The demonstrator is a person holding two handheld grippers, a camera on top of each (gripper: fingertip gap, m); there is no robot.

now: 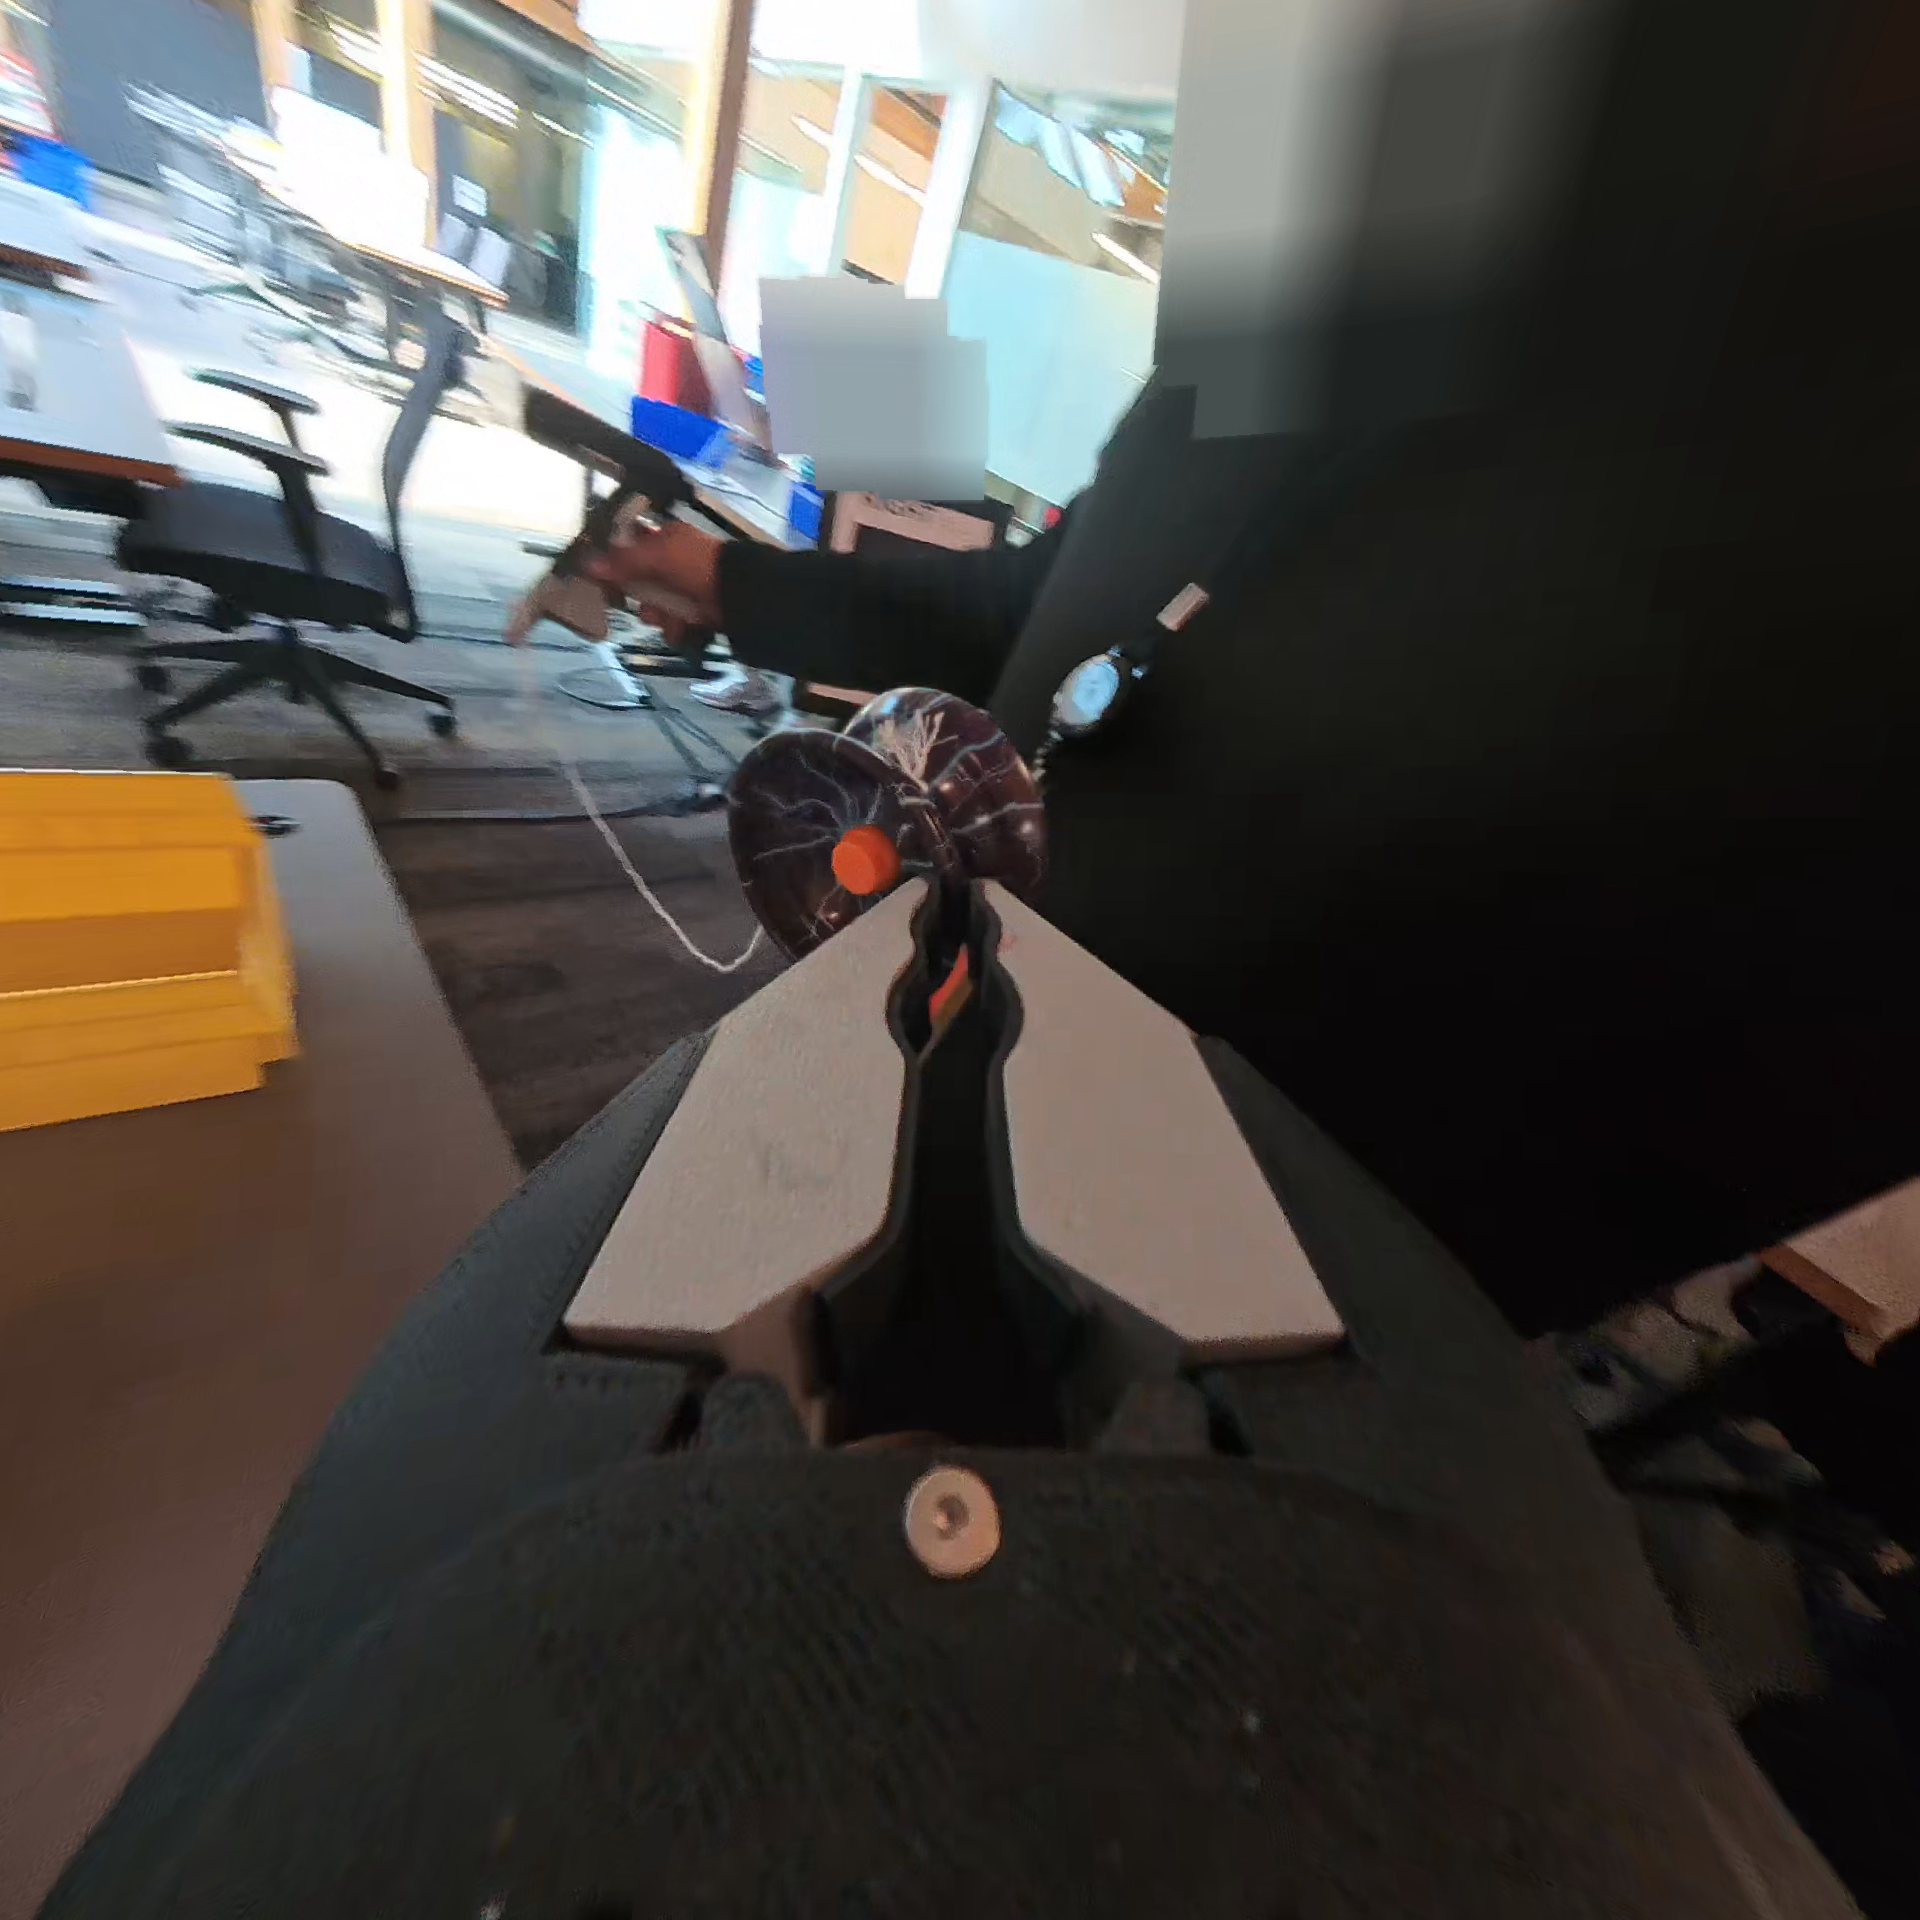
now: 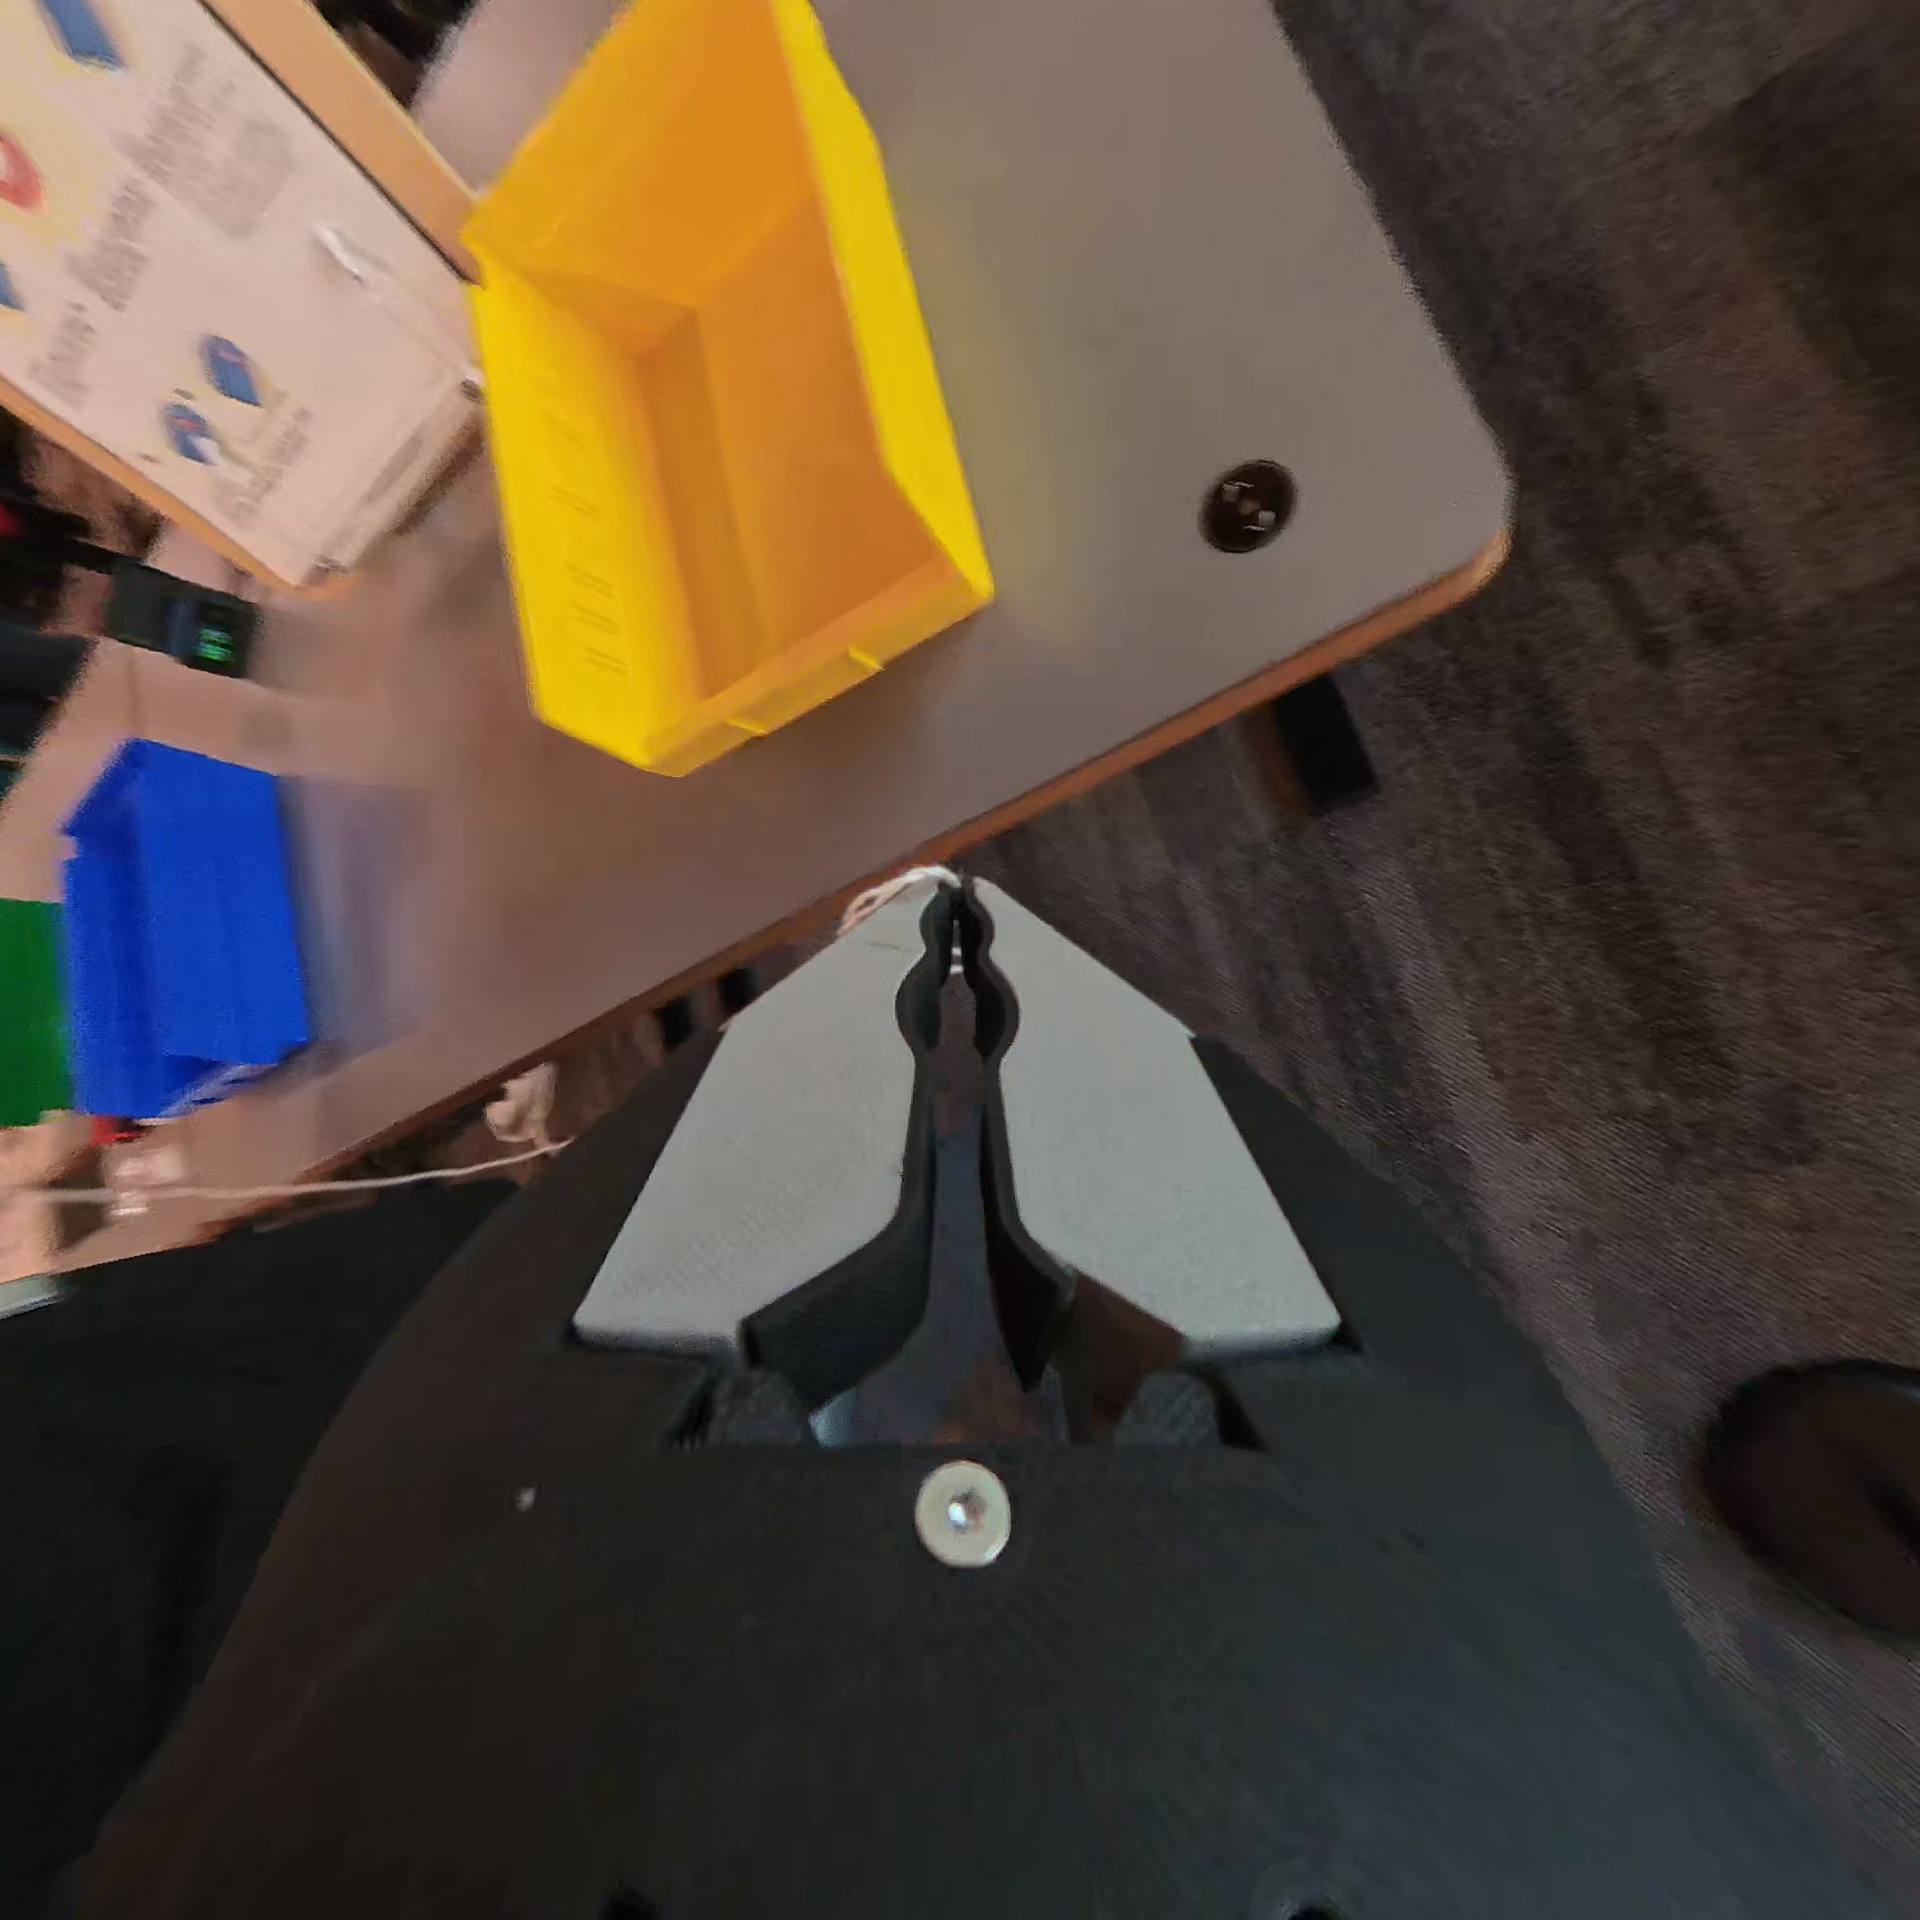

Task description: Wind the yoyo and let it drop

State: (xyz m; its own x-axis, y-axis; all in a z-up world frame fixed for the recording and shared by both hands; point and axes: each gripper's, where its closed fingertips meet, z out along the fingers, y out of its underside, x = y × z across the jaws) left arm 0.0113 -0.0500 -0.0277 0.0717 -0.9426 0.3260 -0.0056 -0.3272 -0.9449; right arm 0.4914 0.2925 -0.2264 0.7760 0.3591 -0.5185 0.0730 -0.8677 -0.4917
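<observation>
Two grips are set: my left gripper (image 1: 951,894) has its jaws closed on the dark marbled yoyo (image 1: 883,821), held in the air right of the table (image 1: 343,1195), while my right gripper (image 2: 956,896) pinches the white string (image 1: 634,873). String hangs slack between them, so I judge winding unfinished and the drop still ahead.

My left gripper (image 1: 951,894) fills the lower middle of its own frame, jaws drawn nearly together on a dark disc at the tips. My right gripper (image 2: 958,894) sits pinched tight, and in the left view's middle left my hand (image 1: 665,582) grips it, sleeve reaching leftward
</observation>
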